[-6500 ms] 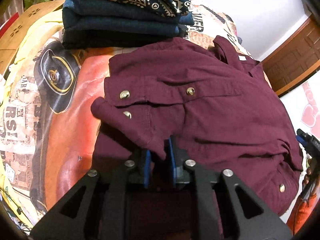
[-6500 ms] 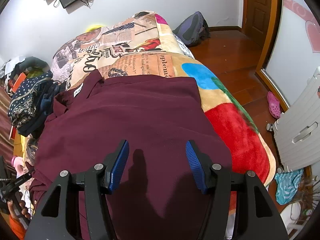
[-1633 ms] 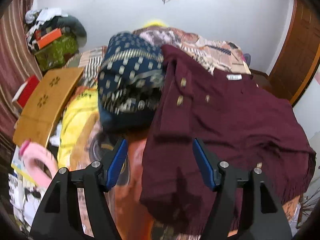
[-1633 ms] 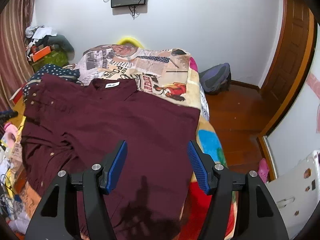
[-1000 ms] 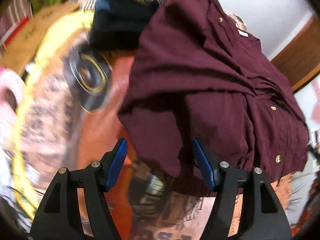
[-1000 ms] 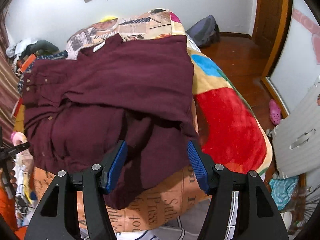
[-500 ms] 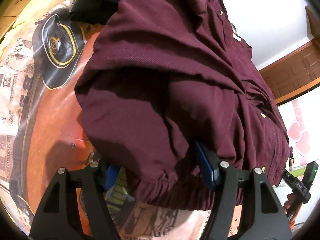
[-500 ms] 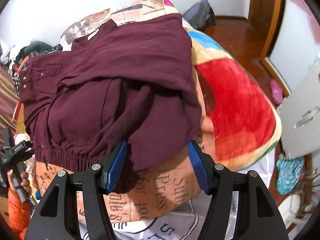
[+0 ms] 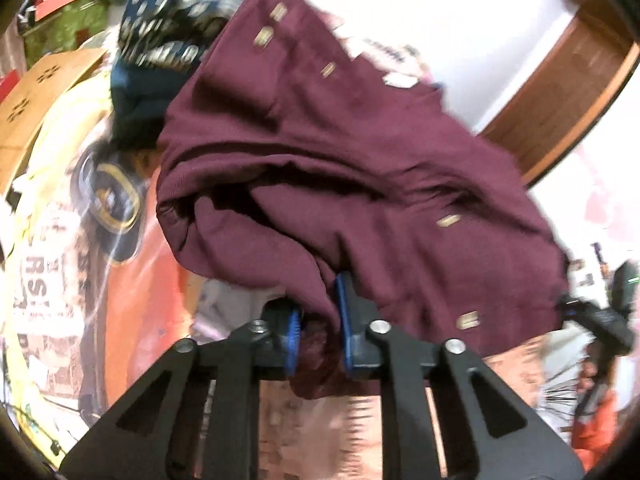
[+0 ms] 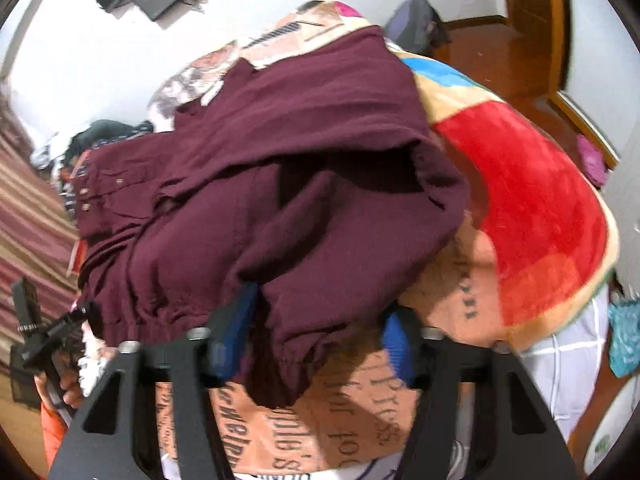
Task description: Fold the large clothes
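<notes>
A large maroon button shirt (image 9: 344, 152) lies bunched on the bed, its hem hanging toward me. My left gripper (image 9: 318, 330) is shut on the shirt's lower hem and lifts it off the blanket. In the right wrist view the same shirt (image 10: 288, 184) drapes over my right gripper (image 10: 316, 344). Its jaws stand wide apart with the elastic hem hanging between them, not pinched. The right gripper also shows at the far right of the left wrist view (image 9: 604, 316).
A stack of folded dark blue clothes (image 9: 160, 52) sits behind the shirt on the left. The patterned blanket (image 10: 532, 216) covers the bed. A cardboard box (image 9: 36, 92) is at the left. A backpack (image 10: 416, 16) and wooden floor lie beyond the bed.
My left gripper has closed on the shirt's hem and raised it. My right gripper has pushed in under the hem and stays open. The view is blurred by motion.
</notes>
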{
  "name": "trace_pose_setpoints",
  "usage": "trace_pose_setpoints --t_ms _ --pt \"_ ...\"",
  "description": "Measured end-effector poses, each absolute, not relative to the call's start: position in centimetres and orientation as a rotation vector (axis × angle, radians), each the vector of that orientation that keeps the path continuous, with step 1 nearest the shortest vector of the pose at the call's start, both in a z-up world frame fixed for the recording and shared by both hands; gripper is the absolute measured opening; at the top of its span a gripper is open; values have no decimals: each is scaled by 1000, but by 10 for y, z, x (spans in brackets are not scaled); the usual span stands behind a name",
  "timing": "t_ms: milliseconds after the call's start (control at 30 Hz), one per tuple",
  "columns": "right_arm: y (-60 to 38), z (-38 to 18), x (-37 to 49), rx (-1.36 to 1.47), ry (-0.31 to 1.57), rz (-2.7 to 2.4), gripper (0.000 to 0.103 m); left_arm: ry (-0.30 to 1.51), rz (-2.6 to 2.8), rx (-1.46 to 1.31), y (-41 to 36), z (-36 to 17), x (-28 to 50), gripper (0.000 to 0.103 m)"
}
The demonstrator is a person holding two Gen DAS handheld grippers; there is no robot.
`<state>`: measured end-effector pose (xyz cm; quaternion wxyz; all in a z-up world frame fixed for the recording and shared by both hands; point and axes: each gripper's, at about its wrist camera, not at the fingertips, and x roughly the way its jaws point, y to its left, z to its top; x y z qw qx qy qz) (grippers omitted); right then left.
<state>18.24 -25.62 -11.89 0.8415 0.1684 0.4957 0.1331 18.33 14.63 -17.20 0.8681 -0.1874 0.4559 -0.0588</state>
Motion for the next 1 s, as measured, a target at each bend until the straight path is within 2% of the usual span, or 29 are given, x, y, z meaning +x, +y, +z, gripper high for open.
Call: trace_pose_setpoints --t_ms 33,100,233,433,600,800,1000 --pt "-255 -118 184 360 1049 299 29 927 -148 -405 146 -161 184 14" --pt "-252 -113 186 359 1047 336 20 878 -179 -413 144 -141 187 12" --pt "-249 -97 199 420 1000 386 14 793 -231 -443 144 -107 193 11" --pt "-237 -46 235 380 861 473 12 670 -268 -463 154 -51 230 8" --pt "-245 -7 282 376 730 463 12 626 -187 -446 166 -30 281 7" --pt "-246 -22 355 375 746 372 12 636 -75 -445 187 -37 353 7" --pt "-258 -52 408 401 825 297 12 726 57 -325 194 -75 412 7"
